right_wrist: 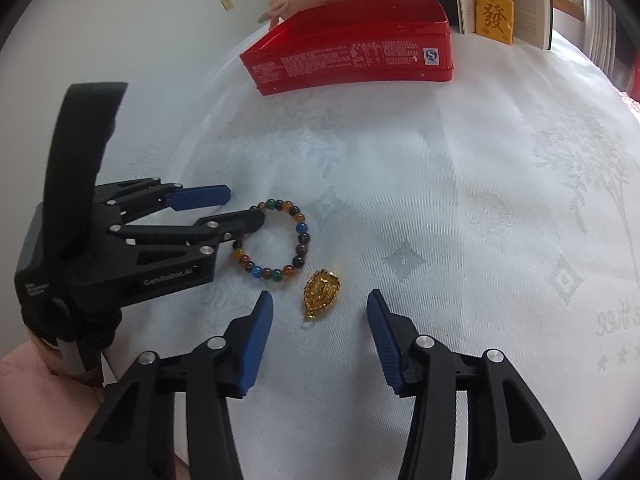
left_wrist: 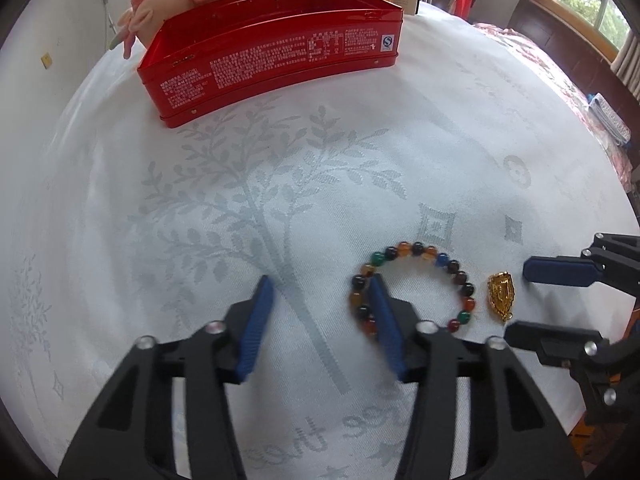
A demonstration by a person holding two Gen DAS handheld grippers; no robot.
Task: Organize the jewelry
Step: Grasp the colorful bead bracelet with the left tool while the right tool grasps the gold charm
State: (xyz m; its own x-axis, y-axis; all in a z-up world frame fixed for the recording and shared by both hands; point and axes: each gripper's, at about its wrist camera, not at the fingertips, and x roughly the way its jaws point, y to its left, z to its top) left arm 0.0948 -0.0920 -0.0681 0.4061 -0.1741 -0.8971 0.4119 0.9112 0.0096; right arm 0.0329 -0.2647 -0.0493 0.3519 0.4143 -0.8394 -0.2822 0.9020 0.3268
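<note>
My left tongs (left_wrist: 322, 284) part-open, one finger inside the bead bracelet (left_wrist: 416, 284), nothing pinched; right tongs (right_wrist: 320, 304) wide, straddling gold pendant (right_wrist: 321, 293). Risk: beads roll, pendant skids on cloth.

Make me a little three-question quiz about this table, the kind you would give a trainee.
1. True or false: the gold shield-shaped pendant lies inside the open red metal tin.
2. Which tongs have the string of multicoloured round beads at their tips? A) left tongs B) right tongs
3. Fill in: the pendant lies on the white patterned ______.

Key: 1 false; it lies on the cloth, between the right tongs' open fingers. 2 A; one finger is inside the ring of beads. 3 tablecloth.
</note>
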